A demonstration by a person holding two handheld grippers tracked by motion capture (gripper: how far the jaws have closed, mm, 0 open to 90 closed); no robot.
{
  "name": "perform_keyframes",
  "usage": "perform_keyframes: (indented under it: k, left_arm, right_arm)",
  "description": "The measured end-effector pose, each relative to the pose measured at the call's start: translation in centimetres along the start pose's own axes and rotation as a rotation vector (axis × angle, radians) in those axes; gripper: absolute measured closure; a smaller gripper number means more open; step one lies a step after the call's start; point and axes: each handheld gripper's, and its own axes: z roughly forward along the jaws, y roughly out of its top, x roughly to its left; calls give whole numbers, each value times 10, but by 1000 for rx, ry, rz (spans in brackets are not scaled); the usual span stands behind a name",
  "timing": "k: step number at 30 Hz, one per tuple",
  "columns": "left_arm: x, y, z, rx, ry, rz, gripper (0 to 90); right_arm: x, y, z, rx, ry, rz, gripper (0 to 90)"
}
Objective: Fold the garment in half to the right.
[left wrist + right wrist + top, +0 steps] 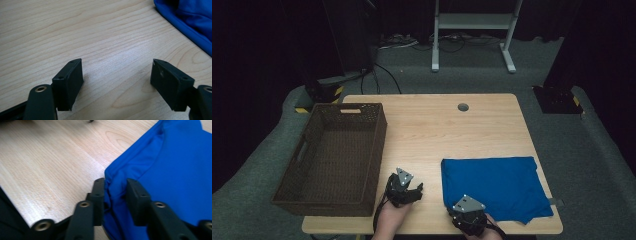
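Observation:
A folded blue cloth (494, 186) lies flat on the right half of the wooden table (432, 130). My right gripper (468, 214) sits at the cloth's near left corner, and in the right gripper view its jaws pinch a bunched fold of the blue cloth (175, 170) between them, the gripper (115, 192) shut on it. My left gripper (409, 190) rests low over bare wood just left of the cloth. In the left gripper view it (117, 75) stands wide open with nothing between its jaws, and the cloth's edge (190, 22) shows at the upper right.
A dark brown woven basket (362, 150) with handle cut-outs stands along the table's left side. A round cable hole (463, 107) sits near the far edge. Beyond the table are grey carpet, cables and a white desk frame (472, 30).

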Motion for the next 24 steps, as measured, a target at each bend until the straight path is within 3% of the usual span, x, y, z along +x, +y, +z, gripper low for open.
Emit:
perform_keyframes:
  k: [3, 5, 11, 16, 21, 24]
  left_arm:
    - [-1, 3, 1, 2, -22, -28, 259]
    - [-3, 6, 1, 6, -25, -23, 259]
    - [-7, 23, -1, 4, -51, -14, 246]
    - [-9, 40, -3, -19, -106, -22, 240]
    - [-15, 56, 3, -26, -147, -16, 239]
    - [-21, 66, 8, -27, -149, 2, 237]
  right_arm:
    - [-2, -1, 0, -8, -9, 0, 781]
    - [-4, -2, 0, -13, -6, 2, 802]
    - [-4, -3, 0, -17, -5, -5, 804]
    - [-6, -4, -1, -24, 6, 3, 804]
    - [-7, -5, -1, -34, 11, 6, 800]
    - [-7, -6, -1, -39, 12, 3, 798]
